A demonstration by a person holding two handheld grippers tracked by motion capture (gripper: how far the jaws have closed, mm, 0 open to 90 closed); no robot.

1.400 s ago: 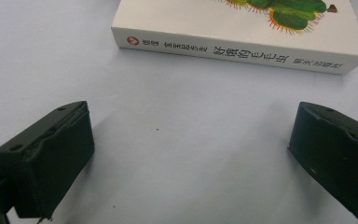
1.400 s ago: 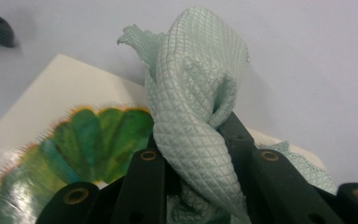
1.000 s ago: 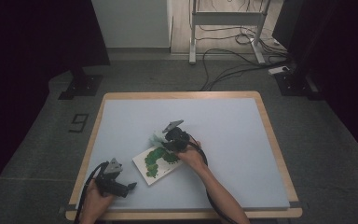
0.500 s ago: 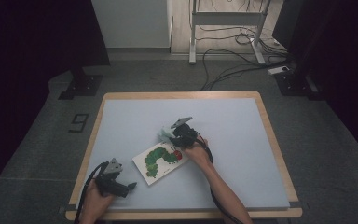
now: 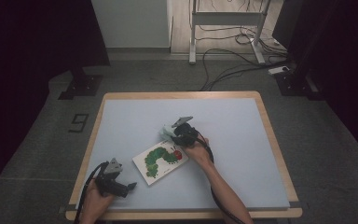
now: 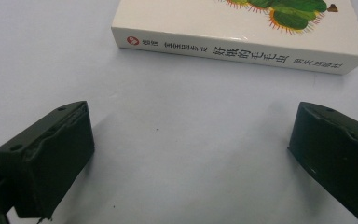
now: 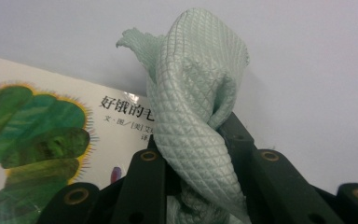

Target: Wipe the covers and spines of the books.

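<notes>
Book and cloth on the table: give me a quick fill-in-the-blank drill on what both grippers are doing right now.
1. The right gripper is shut on a pale green ____.
2. The left gripper has its jaws ____, with nothing between them.
3. The book lies flat, and its cover shows a green ____.
4. In the left gripper view, the book's ____ with printed text faces the camera.

Missing words: cloth; open; caterpillar; spine

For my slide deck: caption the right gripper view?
Right hand-held gripper clamps a mint-green cloth above a caterpillar picture book.

book (image 5: 161, 160) on table (image 5: 242, 140), cloth (image 5: 167, 132) behind it
</notes>
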